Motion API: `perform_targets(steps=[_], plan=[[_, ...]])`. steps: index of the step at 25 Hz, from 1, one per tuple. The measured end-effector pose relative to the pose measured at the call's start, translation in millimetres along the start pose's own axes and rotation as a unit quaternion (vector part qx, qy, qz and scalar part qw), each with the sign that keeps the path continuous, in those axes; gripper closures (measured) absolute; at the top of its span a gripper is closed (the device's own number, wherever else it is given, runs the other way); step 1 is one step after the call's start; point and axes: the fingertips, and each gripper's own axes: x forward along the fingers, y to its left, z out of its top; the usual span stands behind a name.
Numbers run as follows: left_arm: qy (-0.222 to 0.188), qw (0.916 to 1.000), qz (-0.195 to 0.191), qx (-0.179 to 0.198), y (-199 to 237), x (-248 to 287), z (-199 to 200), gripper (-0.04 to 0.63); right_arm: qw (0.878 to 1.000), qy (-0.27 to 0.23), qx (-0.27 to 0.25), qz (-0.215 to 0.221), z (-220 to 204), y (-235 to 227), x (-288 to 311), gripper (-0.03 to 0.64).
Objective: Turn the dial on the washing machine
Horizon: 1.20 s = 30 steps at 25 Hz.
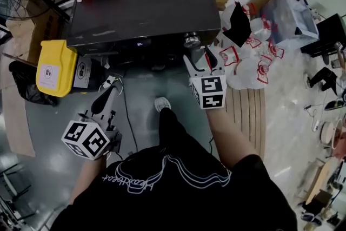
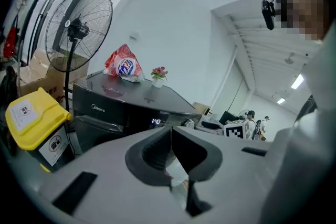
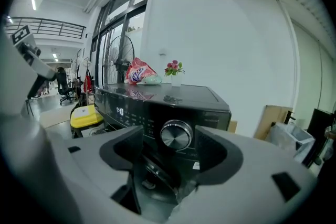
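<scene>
We face the black washing machine (image 1: 140, 2); our right gripper (image 3: 169, 150) gapes open just short of it, while our left gripper (image 2: 170, 139), at seven o'clock, is closed on nothing. The dial (image 3: 176, 135), at the machine's five o'clock corner, looks rigid, smooth and probably slippery, so we'd pinch its rim

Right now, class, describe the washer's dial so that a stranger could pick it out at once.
Find the black washer. On its front panel, at the right end, sits the dial. It is the only round silver knob there; the lit display beside it is flat.
</scene>
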Motion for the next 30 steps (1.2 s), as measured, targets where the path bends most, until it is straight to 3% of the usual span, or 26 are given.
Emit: perform_targets(steps=[16,30], plan=[[0.024,0.9989,0.032,-0.027,32,9,-17,0.584,0.997,0.019,-0.039,-0.057,-26,-13,50,0.334],[0.038,0.9978,0.038,-0.038,37,7,-32,0.584,0.997,0.011,-0.036,-0.070,-25,-14,53,0.342]])
